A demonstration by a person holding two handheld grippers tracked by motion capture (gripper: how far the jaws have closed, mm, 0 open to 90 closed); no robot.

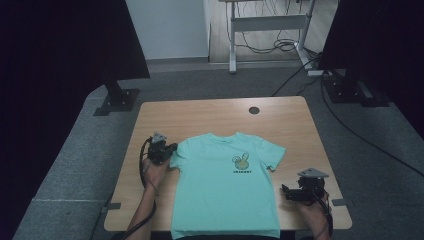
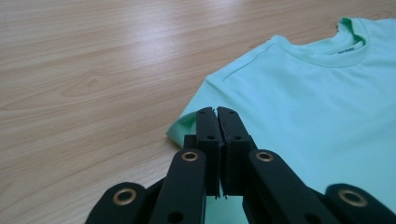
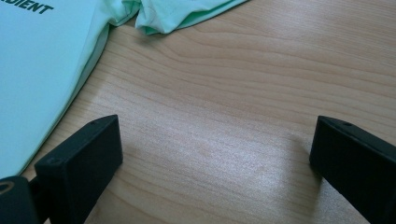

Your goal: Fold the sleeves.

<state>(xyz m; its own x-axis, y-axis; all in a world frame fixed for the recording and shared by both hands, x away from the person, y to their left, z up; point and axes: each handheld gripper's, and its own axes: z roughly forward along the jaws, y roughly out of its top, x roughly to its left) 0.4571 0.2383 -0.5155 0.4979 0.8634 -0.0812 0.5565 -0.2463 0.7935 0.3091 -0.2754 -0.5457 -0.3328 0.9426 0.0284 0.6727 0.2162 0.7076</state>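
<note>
My left gripper (image 1: 169, 150) sits at the left sleeve (image 2: 187, 123) of the shirt (image 1: 225, 190), which lies flat and face up in the middle of the table (image 1: 200, 112), collar to the far side. In the left gripper view the jaws are pressed together over the sleeve edge, but I cannot tell if any cloth is really between them or if they only closed above it. This is my first worry: if they hold nothing, a pull will bring nothing, and if they hold only a thin corner, the sleeve can slip out halfway and leave a crooked fold.

The shirt itself is smooth now. A pull from one side only can drag the whole body across the wood and wrinkle it, because nothing pins the other side.

My right gripper (image 1: 290, 192) rests on bare table just beside the right side of the shirt, with its jaws wide apart and nothing between them. The right sleeve (image 3: 182, 14) is bunched there. If I close on this bunch, I may catch two layers and twist the sleeve.
</note>
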